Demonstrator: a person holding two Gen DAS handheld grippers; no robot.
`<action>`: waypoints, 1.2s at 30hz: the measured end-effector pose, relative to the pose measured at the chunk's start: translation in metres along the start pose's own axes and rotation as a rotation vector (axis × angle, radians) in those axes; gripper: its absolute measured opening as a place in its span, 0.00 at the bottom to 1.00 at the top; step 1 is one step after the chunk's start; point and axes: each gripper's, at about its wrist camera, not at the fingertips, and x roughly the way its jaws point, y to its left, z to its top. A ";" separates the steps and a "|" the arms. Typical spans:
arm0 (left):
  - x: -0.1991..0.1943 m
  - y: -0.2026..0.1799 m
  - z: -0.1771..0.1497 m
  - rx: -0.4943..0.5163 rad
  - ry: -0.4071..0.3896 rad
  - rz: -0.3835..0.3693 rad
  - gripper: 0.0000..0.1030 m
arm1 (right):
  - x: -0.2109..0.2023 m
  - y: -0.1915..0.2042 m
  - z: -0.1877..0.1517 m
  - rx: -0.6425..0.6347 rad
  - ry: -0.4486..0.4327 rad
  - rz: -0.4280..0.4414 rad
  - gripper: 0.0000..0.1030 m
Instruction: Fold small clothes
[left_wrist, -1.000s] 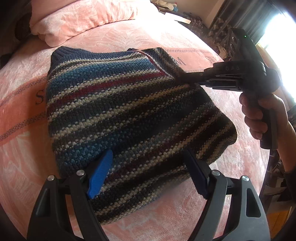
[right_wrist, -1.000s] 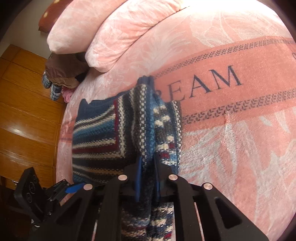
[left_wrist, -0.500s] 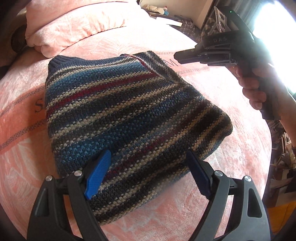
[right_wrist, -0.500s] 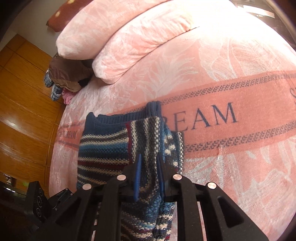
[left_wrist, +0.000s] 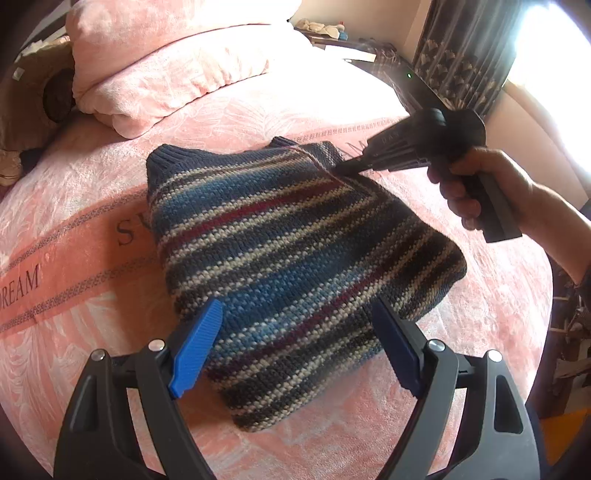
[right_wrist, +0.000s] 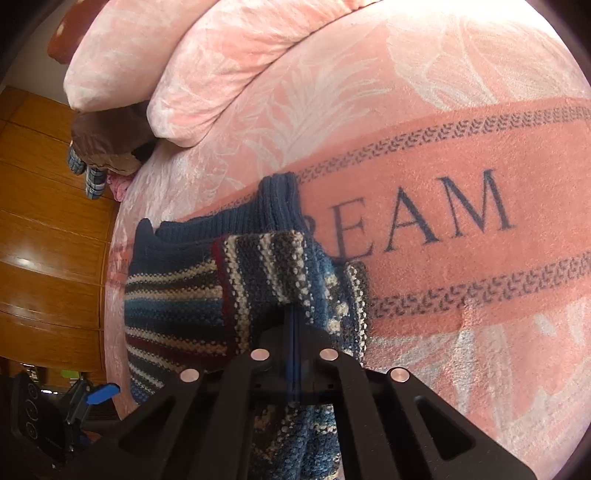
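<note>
On the left wrist view: striped knit sweater (left_wrist: 291, 251) lies folded on the pink blanket (left_wrist: 92, 295), navy collar at the far end. Left gripper (left_wrist: 295, 350) is spread wide, blue pads (left_wrist: 195, 347) hovering over the near edge of the sweater, nothing between them; same spread as half a second ago. Change: right gripper (left_wrist: 347, 169) was lifted clear above the far right corner 0.5 s ago, now its tip is back down at the sweater's upper right edge by the shoulder seam. Person's hand (left_wrist: 476, 188) wraps its handle. Pink pillow (left_wrist: 162, 70) behind, curtain (left_wrist: 461, 55) and bright window far right; brown bundle (left_wrist: 22, 110) at left edge. Nothing blocks the sweater except the left gripper's own fingers.

Over on the right wrist view: right gripper (right_wrist: 293, 325) is clenched, pads pressed together; 0.5 s ago there was a visible gap. Whether knit is caught between the pads — cannot tell; the fold of sweater (right_wrist: 258, 280) bunches right at the tip and drapes under the frame. Blanket lettering "REAM" (right_wrist: 421, 221) to the right. Pillows (right_wrist: 236, 66) above, wooden panelling (right_wrist: 48, 240) at left, left gripper (right_wrist: 99, 393) low left.
</note>
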 end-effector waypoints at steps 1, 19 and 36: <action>-0.004 0.013 0.008 -0.027 -0.019 -0.075 0.80 | -0.005 0.004 0.001 -0.004 -0.004 -0.005 0.00; 0.092 0.058 0.059 -0.096 0.114 -0.132 0.89 | -0.017 0.004 -0.016 -0.001 -0.053 0.020 0.05; 0.015 -0.007 0.012 0.039 0.034 0.039 0.89 | -0.048 0.010 -0.105 -0.067 -0.057 0.040 0.07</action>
